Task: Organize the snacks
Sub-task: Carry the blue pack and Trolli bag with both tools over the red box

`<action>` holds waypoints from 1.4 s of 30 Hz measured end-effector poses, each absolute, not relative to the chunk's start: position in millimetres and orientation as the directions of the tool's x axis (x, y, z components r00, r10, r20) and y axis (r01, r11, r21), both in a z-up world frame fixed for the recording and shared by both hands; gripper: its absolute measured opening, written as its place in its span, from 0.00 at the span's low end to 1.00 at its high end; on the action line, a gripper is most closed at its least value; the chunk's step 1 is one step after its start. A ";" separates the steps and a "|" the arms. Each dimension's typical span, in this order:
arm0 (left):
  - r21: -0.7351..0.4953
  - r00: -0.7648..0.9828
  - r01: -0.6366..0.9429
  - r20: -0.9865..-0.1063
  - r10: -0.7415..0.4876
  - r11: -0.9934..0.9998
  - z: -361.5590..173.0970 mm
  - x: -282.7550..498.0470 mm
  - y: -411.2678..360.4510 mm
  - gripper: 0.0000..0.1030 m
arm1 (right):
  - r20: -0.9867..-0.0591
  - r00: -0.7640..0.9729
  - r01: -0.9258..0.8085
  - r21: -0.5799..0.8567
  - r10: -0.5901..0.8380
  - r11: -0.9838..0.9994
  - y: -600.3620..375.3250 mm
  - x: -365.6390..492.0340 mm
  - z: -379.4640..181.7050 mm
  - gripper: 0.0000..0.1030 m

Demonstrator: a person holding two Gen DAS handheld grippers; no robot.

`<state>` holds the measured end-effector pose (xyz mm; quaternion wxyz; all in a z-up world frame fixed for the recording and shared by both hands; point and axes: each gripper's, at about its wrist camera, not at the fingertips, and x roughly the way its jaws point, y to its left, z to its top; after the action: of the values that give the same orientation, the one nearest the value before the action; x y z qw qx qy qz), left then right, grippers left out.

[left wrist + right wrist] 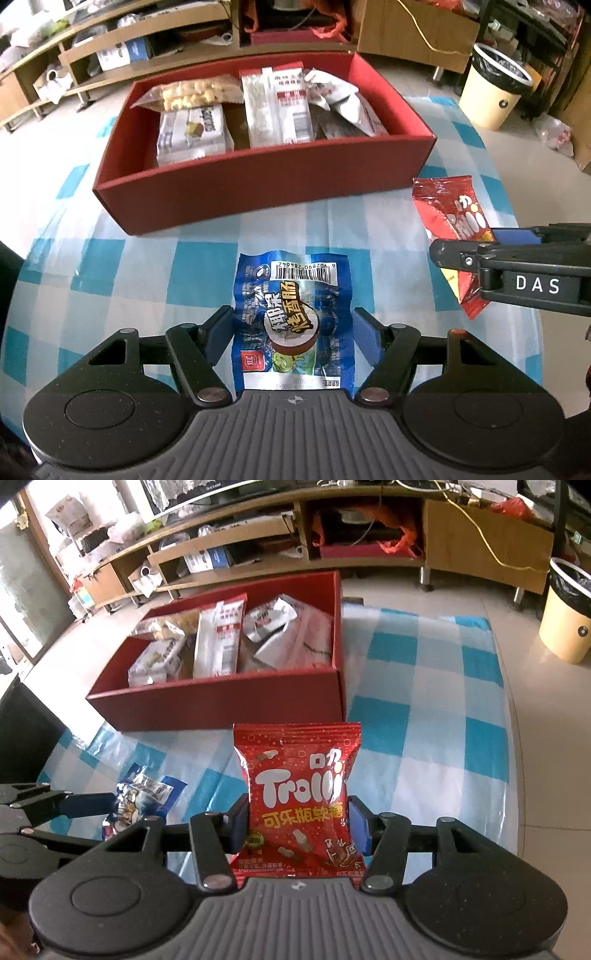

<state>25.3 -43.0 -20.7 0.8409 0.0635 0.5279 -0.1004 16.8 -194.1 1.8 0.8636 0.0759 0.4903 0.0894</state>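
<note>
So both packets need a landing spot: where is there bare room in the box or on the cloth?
In the red box, the only bare floor is a narrow strip between the cake packet and the tall white packet. Its right end is piled with white wrappers. The checked cloth lies bare left of the blue packet and right of the box.

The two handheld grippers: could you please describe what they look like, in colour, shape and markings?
Both look alike. The left gripper and the right gripper each have a grey ribbed body, flanked by two round black housings. Black linkage bars with silver pivot pins lead to two fingers faced with blue pads. Seen side-on from the left wrist, the right gripper carries white "DAS" lettering. No cables or sleeves show.
</note>
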 end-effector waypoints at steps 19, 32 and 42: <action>-0.045 0.495 0.167 -0.860 -0.123 0.985 11.7 28.6 -22.9 0.73 | -0.782 0.576 -0.095 0.228 0.240 0.969 -189.4 -5.6 26.2 0.52; -0.037 0.575 0.118 -0.812 -0.099 0.992 34.9 29.6 -14.2 0.73 | -0.707 0.666 -0.127 0.207 0.238 0.970 -175.1 -5.9 55.5 0.52; -0.033 0.589 0.099 -0.803 -0.085 0.995 41.5 42.7 -16.5 0.73 | -0.688 0.686 -0.135 0.196 0.234 0.971 -165.9 17.7 70.0 0.52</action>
<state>42.7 -16.5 41.5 0.8914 0.0074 0.4501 -0.0516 17.7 -165.9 70.0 0.9160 0.0647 0.3829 0.1009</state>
